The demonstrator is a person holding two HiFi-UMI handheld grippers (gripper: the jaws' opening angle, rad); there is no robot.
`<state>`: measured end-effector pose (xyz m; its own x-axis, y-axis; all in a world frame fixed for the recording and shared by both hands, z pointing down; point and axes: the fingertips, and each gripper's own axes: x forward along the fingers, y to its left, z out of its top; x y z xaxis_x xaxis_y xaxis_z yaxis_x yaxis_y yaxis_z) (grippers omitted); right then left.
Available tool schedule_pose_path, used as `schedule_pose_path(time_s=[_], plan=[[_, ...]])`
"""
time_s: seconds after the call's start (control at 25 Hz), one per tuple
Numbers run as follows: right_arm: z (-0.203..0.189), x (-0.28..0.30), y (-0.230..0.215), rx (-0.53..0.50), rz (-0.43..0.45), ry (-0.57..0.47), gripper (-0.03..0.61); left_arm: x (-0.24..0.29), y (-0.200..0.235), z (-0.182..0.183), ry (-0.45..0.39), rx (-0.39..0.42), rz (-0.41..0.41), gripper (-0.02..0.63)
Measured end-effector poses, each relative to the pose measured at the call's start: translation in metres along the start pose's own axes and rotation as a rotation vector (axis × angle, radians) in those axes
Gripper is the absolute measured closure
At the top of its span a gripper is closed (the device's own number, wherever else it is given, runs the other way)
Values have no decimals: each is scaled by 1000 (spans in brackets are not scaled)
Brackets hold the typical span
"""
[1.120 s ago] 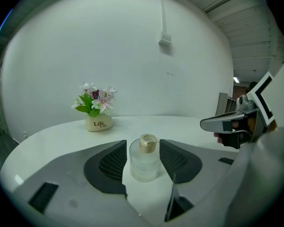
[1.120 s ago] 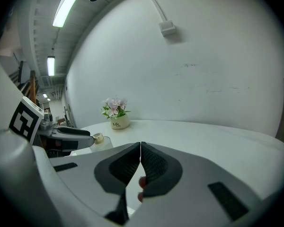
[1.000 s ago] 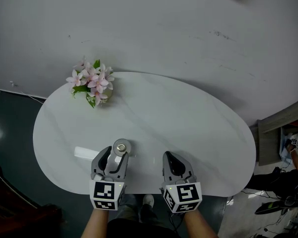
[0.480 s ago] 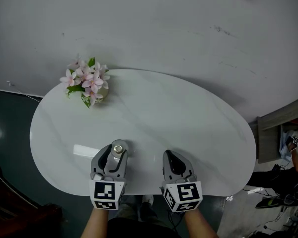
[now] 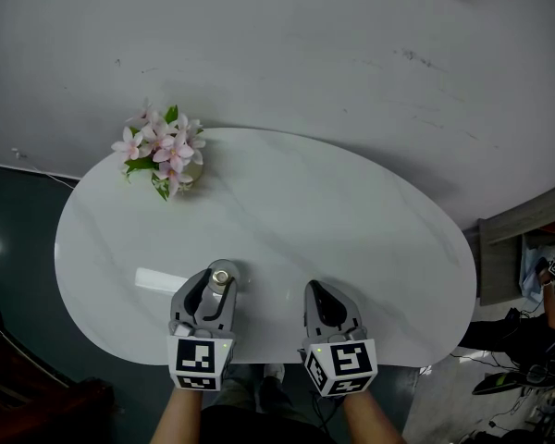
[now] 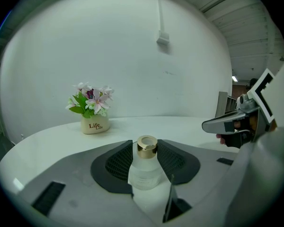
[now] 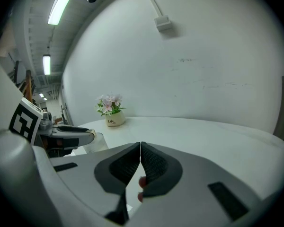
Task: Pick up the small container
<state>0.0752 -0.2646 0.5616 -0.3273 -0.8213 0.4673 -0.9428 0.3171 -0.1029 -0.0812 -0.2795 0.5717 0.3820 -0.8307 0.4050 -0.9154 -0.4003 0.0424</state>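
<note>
small container [image 5: 222, 274] sits upright on the tabletop [image 5: 351, 220], lower left-of-centre in the head view, close to the bottom rim and well apart from the flower pot [image 5: 171, 160] at upper left; left tool [image 5: 210, 296] has it between the jaws, which have just been closing, and in the left gripper view the ribbed pads [image 6: 119, 163] look to be meeting its frosted body on both sides, below the gold cap [image 6: 147, 147]; how firm the squeeze is I can't tell; right tool [image 5: 326, 305] sits lower right of centre, jaws together, nothing in them; handling guess: looks like a frosted glass bottle, so rigid, light, likely breakable, curved wall somewhat slick; take it on the body at mid-height, not on the narrower cap, which could slip or pull off; moderate squeeze only, keep it vertical on the lift, round base could roll if it tips
</note>
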Motion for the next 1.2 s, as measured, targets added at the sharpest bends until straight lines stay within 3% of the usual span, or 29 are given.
schedule_pose_path(time_s=[0.24, 1.2], plan=[[-2, -1, 0, 1, -7, 5, 512, 2, -2, 1, 1, 23, -13, 479], [4, -12, -2, -2, -23, -9, 512, -2, -3, 15, -28, 25, -20, 485]])
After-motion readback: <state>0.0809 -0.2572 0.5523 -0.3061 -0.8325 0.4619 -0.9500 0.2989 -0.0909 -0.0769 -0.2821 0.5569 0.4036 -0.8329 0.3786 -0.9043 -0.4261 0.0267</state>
